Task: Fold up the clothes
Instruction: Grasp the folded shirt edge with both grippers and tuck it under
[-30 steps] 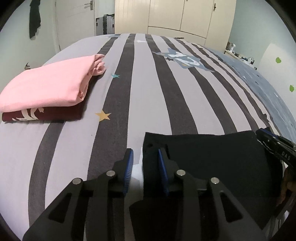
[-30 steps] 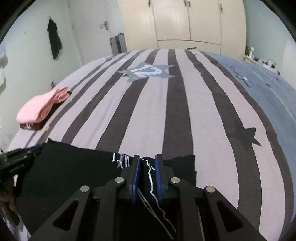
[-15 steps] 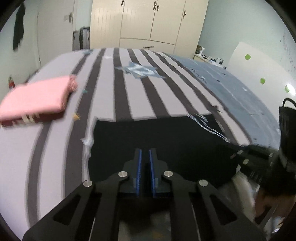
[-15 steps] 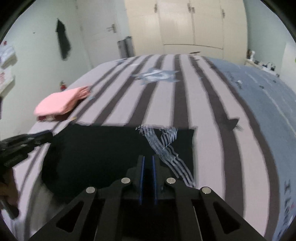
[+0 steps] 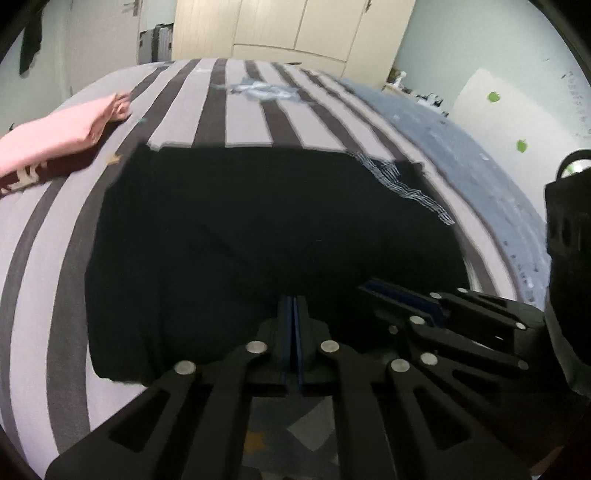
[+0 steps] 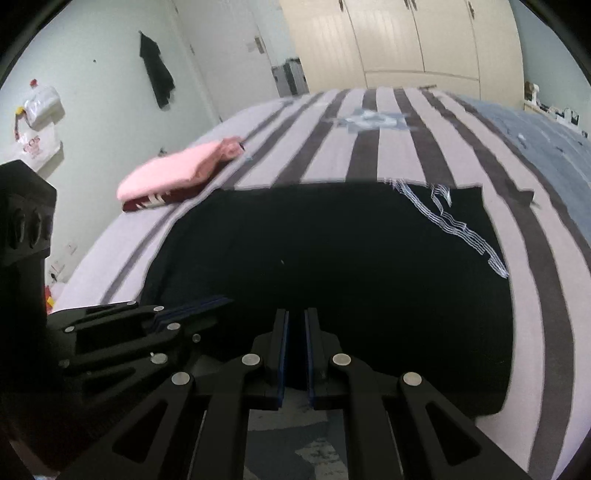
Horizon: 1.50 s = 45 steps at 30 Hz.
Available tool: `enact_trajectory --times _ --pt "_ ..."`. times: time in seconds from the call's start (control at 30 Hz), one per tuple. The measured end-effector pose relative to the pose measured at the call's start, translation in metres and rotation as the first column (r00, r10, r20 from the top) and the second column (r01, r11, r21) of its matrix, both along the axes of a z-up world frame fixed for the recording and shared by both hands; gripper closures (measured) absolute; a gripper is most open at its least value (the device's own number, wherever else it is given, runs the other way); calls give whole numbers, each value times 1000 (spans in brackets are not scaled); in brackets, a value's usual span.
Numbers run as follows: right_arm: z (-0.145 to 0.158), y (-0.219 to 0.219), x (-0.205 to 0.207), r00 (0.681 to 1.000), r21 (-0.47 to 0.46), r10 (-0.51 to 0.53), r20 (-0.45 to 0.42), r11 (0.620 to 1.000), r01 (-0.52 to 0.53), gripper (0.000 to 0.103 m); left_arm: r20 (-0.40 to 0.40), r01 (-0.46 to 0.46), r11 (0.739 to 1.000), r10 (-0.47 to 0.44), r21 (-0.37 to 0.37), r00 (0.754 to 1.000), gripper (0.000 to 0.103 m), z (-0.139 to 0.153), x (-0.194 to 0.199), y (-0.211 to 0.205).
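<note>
**Black garment half-folded on striped bed, both tongs clenched at near edge**

Left wrist view:
- Left gripper (image 5: 293, 306) clenched, blue pads pressed flat together at near edge of black garment (image 5: 258, 236). Dark cloth against dark tips; whether an edge is pinched between pads cannot be told.
- Garment spread ahead of the tips, wide and flat, on striped bedspread (image 5: 55, 258). White line print (image 5: 402, 184) at far-right corner of the cloth.
- Right gripper (image 5: 373, 286) just beside, to the right, tips angled in over the same near edge.
- Folded pink garment (image 5: 59, 129) far ahead to the left, lying on a dark red one (image 5: 26, 179), well apart from the black cloth.
- Cream wardrobe (image 5: 295, 33) beyond far end of bed.

Right wrist view:
- Right gripper (image 6: 295, 321) nearly closed, narrow slot between blue pads filled with black cloth: grasping garment (image 6: 332, 258) at its near edge.
- Left gripper (image 6: 218, 301) close on the left, tips over the same edge.
- White print (image 6: 454, 225) ahead and right of the tips.
- Pink pile (image 6: 173, 173) far ahead-left; bedspread (image 6: 399, 147) beyond the cloth.
- Frames slightly motion-blurred.
</note>
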State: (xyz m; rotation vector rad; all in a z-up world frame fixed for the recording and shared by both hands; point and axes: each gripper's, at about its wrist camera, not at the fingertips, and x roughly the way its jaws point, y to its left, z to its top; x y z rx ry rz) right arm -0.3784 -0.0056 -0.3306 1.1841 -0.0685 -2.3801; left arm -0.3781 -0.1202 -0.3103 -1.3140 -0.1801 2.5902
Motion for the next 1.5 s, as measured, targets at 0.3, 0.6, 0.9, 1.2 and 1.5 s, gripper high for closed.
enact_trajectory --times 0.3,0.6,0.9,1.2,1.5 --pt "5 28 -5 998 33 -67 -16 997 67 98 8 -63 996 63 -71 998 101 14 2 -29" --pt "-1 59 -14 994 62 -113 -9 992 113 103 3 -132 988 133 -79 991 101 20 -1 -49" --pt "-5 88 -16 990 98 -135 -29 986 138 103 -12 -168 982 167 -84 986 101 24 -1 -59" --pt "-5 97 -22 983 61 -183 9 981 183 103 -8 -168 982 168 -91 986 101 24 -11 -65" --pt "37 91 -64 975 85 -204 -92 974 212 100 -93 -181 977 171 -116 981 101 60 -62 -52"
